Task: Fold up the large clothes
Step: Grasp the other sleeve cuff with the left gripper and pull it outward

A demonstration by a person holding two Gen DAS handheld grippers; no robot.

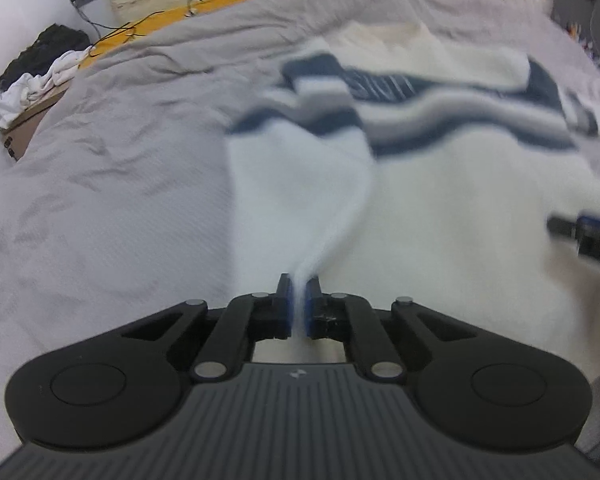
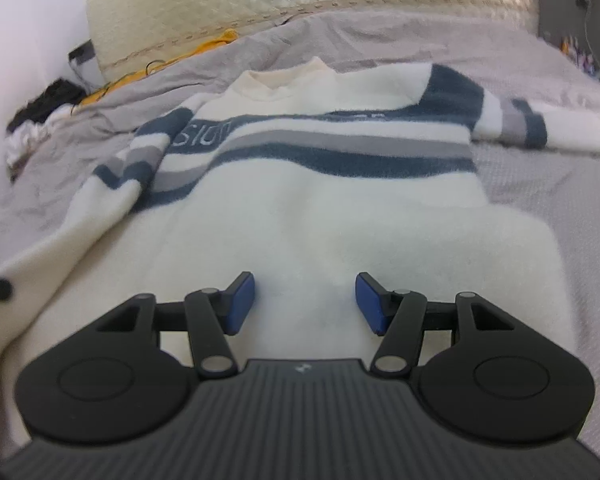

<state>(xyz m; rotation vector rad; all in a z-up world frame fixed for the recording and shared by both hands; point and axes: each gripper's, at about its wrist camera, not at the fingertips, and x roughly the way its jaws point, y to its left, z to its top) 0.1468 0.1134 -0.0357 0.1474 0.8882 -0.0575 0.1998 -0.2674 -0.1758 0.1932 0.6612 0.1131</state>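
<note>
Left tool (image 1: pixel 299 300) clamped on pinch of cream striped sweater (image 1: pixel 440 184); right tool (image 2: pixel 305 303) held half-wide, empty, above sweater hem spread on grey bed (image 2: pixel 540 176).

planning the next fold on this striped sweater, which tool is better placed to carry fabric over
Left. The left tool is already shut on a pinch of the sweater, lifting a ridge of cloth. The right tool is open over the hem, gripping nothing.

Left gripper (image 1: pixel 299 286) fingers pinched together on cloth, right gripper (image 2: pixel 305 294) fingers spread apart, angled downward
</note>
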